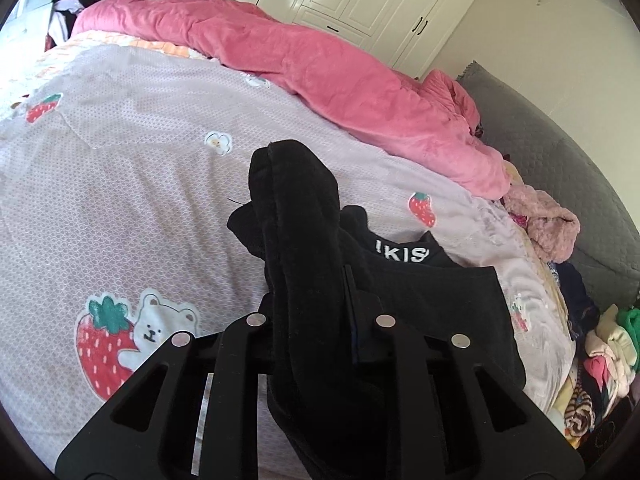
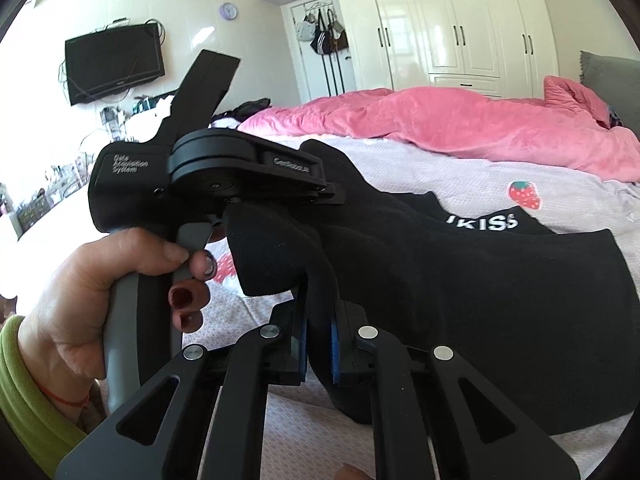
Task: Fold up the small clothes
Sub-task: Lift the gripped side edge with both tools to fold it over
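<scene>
Black knit garment with white lettering [image 2: 460, 280], bunched near on the lilac strawberry-print bedsheet [image 1: 120, 200], pinched in both closed claws: left gripper [image 1: 316, 312], right gripper [image 2: 319, 340].

I see the black garment [image 2: 480, 280] as soft matt knit cloth, pinched in my right gripper [image 2: 319, 344], which looks like matt black plastic with shiny metal pins and ribbed blue pads. Under the garment, the bedsheet [image 1: 120, 180] is thin printed cloth. Beyond the garment, the pink quilt [image 1: 320, 68] looks plush, and the wardrobe [image 2: 452, 20] behind it glossy white.
</scene>
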Demonstrator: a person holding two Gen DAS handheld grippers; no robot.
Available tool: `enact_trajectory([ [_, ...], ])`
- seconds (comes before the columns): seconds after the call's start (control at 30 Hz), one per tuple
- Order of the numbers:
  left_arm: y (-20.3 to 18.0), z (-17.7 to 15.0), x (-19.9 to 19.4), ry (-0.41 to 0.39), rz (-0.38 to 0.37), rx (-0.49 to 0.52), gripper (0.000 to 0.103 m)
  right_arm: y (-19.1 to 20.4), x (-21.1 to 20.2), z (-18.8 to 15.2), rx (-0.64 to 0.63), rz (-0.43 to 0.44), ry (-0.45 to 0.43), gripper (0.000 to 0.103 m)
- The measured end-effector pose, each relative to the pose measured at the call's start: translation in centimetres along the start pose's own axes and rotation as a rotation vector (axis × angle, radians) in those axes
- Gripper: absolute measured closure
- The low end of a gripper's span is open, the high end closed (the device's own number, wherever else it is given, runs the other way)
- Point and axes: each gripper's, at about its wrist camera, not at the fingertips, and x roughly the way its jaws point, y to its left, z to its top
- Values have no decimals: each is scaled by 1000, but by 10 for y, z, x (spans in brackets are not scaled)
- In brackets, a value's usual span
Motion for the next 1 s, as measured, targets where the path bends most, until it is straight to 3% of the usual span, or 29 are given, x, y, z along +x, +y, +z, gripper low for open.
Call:
enact_trajectory([
  [0.2, -28, 1, -7, -11, -25, -25, 92, -19, -23, 2, 24, -19, -19, 96],
  [0.63, -116, 10, 0, 12, 12, 79, 92, -81, -68, -1, 167, -37, -69, 96],
  [1.0, -150, 6, 5, 17, 8, 99, 92, -104, -92, -5, 223, -48, -95, 96],
])
